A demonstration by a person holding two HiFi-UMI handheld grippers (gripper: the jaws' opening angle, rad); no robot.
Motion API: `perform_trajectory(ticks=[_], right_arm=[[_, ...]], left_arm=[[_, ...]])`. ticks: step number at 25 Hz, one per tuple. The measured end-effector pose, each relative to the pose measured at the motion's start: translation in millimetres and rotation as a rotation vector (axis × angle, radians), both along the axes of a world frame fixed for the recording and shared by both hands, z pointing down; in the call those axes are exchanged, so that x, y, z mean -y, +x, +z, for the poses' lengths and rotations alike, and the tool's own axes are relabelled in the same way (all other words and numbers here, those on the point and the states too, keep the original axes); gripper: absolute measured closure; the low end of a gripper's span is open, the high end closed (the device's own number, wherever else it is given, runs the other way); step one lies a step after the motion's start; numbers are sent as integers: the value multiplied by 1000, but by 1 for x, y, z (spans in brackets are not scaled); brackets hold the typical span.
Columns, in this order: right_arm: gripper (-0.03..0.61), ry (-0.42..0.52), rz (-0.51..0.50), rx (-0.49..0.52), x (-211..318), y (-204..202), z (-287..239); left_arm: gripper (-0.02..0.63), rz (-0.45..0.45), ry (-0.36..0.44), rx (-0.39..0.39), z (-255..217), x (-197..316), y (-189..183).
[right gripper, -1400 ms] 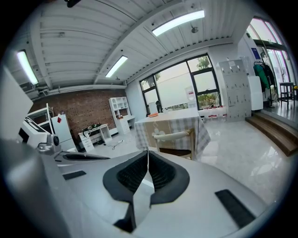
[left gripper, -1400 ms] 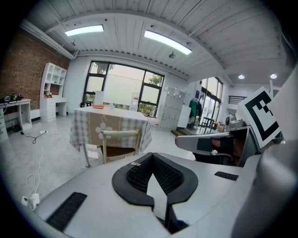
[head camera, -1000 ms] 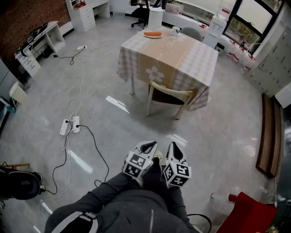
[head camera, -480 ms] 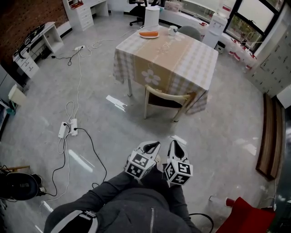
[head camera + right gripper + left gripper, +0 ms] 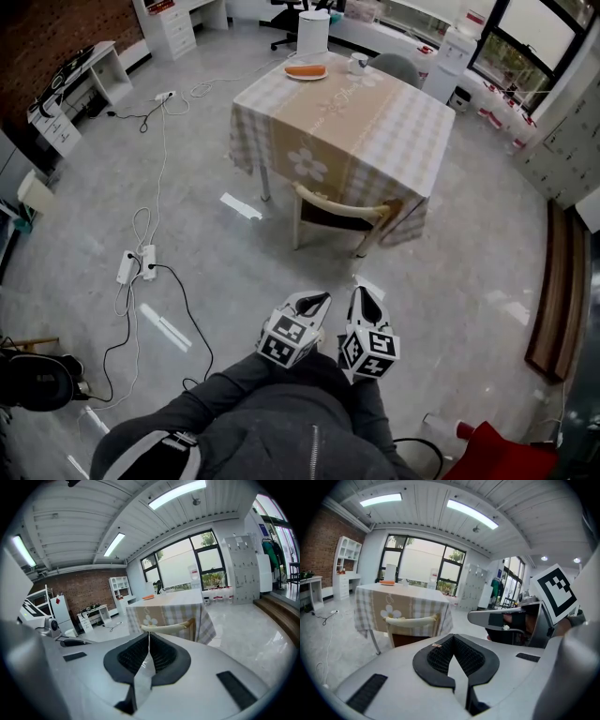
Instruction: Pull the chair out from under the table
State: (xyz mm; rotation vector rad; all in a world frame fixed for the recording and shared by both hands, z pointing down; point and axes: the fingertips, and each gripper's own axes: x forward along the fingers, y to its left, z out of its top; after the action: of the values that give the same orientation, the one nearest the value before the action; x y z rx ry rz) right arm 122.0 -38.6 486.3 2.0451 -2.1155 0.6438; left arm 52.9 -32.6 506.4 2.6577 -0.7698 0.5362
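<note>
Orange food (image 5: 307, 69) on plate (image 5: 292, 75), checked table (image 5: 375, 122)

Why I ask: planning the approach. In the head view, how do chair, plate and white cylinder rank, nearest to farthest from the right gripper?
1. The chair, just ahead of the right gripper, at the near side of the table.
2. The plate, at the table's far edge.
3. The white cylinder, beyond the table.

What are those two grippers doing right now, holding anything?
Left gripper: closed, holding nothing.
Right gripper: closed, holding nothing.
</note>
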Motion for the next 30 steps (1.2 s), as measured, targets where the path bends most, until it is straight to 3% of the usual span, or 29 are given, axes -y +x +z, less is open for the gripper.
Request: perform_trajectory(ticks=[14,20,30], right_arm=[[566,-11,-29,12,58,53,14],[566,-19,-61,56,71,52,23],[566,-10,-75,117,71,51,26]], left_arm=[[606,-55,-6,-5,12,56,38],[606,-116,-8,-14,13,69,33],[606,-90,-5,-44,8,66,34]])
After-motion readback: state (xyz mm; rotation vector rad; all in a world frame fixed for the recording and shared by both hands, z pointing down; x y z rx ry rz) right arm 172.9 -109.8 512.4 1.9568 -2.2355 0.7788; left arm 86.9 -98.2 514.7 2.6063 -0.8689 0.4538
